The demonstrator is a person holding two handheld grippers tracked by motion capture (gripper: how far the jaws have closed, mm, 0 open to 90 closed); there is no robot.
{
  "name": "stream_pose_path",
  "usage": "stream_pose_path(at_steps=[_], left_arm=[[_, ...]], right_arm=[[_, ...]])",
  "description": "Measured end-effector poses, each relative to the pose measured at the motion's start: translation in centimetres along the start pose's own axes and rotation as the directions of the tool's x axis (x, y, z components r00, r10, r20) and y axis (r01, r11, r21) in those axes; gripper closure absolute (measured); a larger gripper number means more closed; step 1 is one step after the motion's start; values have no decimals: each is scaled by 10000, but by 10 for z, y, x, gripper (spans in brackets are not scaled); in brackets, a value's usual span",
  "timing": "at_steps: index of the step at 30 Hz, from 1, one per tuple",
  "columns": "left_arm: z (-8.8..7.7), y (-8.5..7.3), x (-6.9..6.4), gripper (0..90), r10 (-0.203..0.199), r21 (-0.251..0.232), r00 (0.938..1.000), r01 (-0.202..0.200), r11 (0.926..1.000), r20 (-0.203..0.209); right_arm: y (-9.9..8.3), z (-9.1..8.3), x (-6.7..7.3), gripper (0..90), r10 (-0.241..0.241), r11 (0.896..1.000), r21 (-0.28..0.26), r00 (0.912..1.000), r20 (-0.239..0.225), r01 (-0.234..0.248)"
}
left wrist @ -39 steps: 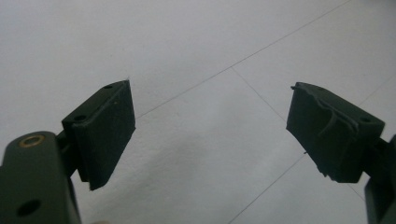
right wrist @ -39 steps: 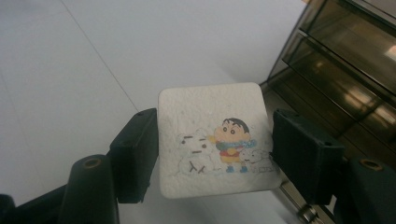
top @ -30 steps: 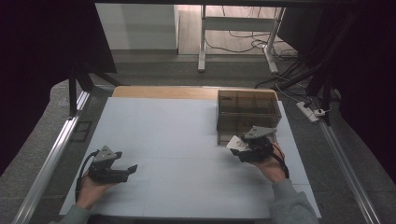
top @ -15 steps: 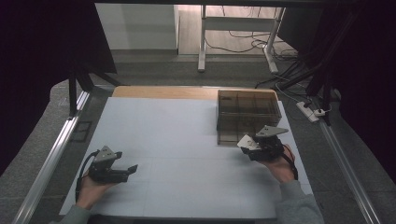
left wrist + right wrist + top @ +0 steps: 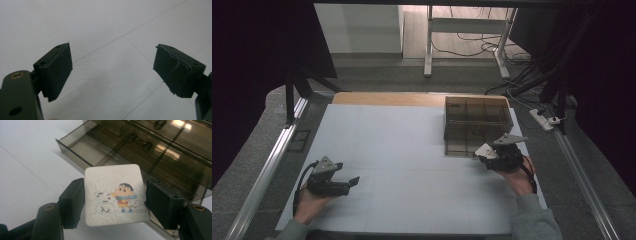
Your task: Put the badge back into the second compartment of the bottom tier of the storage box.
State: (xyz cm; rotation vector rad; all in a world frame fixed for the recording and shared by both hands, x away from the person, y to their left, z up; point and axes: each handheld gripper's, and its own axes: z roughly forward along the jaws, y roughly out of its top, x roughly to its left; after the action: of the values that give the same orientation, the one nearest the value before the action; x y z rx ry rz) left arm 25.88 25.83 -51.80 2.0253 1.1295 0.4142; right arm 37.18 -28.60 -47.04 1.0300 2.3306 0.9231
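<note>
The surface (image 5: 402, 150) was matt white, smooth, with fine seam lines, and bare wood along its far edge. The box (image 5: 155, 147) was glossy smoked clear plastic. The card (image 5: 115, 195) looked rough and papery, with a printed cartoon. The tool pads (image 5: 56, 70) were matt black, one frayed.

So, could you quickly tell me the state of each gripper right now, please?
Left gripper: open, nothing between its jaws, over the bare white table.
Right gripper: closed on a white cartoon-printed square, by the smoky plastic organizer.
</note>
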Motion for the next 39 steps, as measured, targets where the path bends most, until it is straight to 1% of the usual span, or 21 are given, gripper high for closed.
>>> stream_pose_path(at_steps=[3,5,9,11,12,13,16,18,23,25,30,32,33,34,36,38,39], left_arm=[[0,0,0,153,-16,-4,10000,16,10000,-11],[0,0,0,153,-16,-11,10000,16,10000,-12],[0,1,-1,153,3,-4,10000,-3,10000,-28],[0,0,0,153,-7,-4,10000,7,10000,-40],[0,0,0,153,-10,-3,10000,10,10000,-40],[0,0,0,153,-23,2,10000,23,10000,-43],[0,0,0,153,-35,3,10000,35,10000,-56],[0,0,0,153,-32,11,10000,32,10000,-55],[0,0,1,153,-35,18,10000,35,10000,-69],[0,0,0,153,-29,22,10000,29,10000,-47],[1,0,1,153,-34,31,10000,34,10000,-67],[1,0,1,153,-13,40,10000,13,10000,-54],[1,0,0,152,-3,49,10000,3,10000,-57],[1,0,0,152,-6,54,10000,6,10000,-59],[0,-1,1,152,-7,57,10000,8,10000,-73],[0,-1,1,152,-32,42,10000,32,10000,-86],[0,-1,1,152,-42,42,10000,42,10000,-88]], right_arm=[[2,3,-3,331,266,9996,96,9994,210,-268],[3,4,-3,331,302,9995,92,9993,230,-305],[10,11,-2,331,441,9988,182,9982,395,-448],[16,17,-2,331,628,9975,280,9969,477,-641],[16,17,-2,331,628,9975,280,9969,477,-641],[18,21,-2,331,716,9966,380,9959,546,-737],[21,26,-1,331,768,9960,420,9953,581,-793],[23,30,0,331,835,9948,532,9940,712,-873],[26,34,2,331,1015,9925,598,9914,823,-1066],[27,36,2,330,1098,9913,618,9896,934,-1159],[27,37,1,330,1226,9895,650,9880,937,-1289],[27,39,1,330,1289,9880,731,9867,993,-1364],[27,42,0,323,1396,9867,703,9852,994,-1469],[27,42,0,323,1396,9867,703,9852,994,-1469],[26,44,-1,268,1541,9844,721,9841,889,-1606],[26,46,-2,244,1695,9821,698,9826,753,-1748],[26,45,-2,241,1669,9829,665,9831,749,-1719]])
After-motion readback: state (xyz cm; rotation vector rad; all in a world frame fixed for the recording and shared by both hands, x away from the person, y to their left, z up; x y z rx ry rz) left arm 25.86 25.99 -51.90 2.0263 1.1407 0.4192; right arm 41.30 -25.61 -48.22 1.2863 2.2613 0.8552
